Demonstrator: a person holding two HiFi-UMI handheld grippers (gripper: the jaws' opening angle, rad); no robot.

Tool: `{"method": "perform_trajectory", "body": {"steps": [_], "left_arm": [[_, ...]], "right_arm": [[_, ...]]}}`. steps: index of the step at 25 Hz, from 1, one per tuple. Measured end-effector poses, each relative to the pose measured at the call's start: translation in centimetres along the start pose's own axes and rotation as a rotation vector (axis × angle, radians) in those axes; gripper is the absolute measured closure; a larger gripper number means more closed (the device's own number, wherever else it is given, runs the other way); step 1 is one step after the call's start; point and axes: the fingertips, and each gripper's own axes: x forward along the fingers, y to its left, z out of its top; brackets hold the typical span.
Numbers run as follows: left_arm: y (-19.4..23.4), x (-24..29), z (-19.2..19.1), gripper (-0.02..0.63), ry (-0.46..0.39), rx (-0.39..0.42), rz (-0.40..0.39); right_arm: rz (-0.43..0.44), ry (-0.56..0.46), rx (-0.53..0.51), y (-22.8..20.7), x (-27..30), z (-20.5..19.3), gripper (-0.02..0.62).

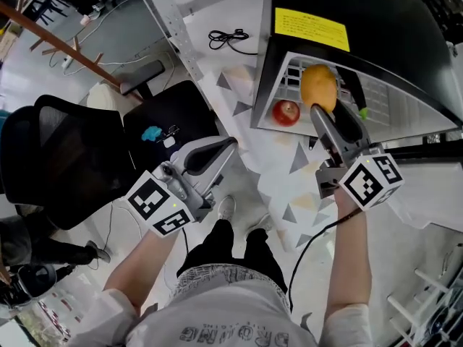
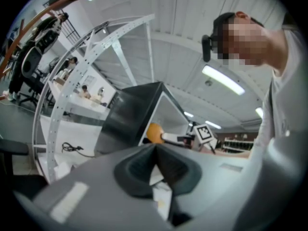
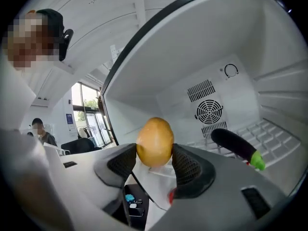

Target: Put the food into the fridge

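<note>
Your right gripper (image 3: 154, 163) has the yellow-orange oval fruit (image 3: 154, 141) clamped between its jaws, right at the mouth of the open black fridge (image 1: 376, 42), upper right in the head view. A round red apple (image 1: 286, 111) and a dark purple eggplant (image 3: 236, 146) sit inside. Your left gripper (image 2: 155, 153), lower left, has its jaws pressed together on nothing.

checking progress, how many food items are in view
3: yellow fruit in the right tongs, red apple and eggplant inside the fridge; more may be hidden.
</note>
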Motion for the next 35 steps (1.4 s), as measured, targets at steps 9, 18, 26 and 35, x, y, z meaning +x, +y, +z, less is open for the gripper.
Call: {"method": "perform_trajectory", "body": {"steps": [9,18,26,35], "left_arm": [[0.7,0.7,-1.0,0.600,-0.030,-0.026,0.056],[1.5,0.7,-1.2,0.600,-0.043,-0.032,0.087],[2.0,0.1,-1.5,0.600,-0.043,-0.034,0.108],[2.2,0.0,-2.1,0.600,-0.035,-0.038,0.111]], "right_arm": [[0.013,0.044,-0.106,-2.4,3.9,1.3,0.364],[-0.004,0.092,-0.210,-4.7,6.9,1.4,0.363],[-0.030,0.182,-0.340,-5.4,9.0,0.3,0.363],[-0.057,0.243,-0.435,-6.3,10.2,-0.4,0.362]]}}
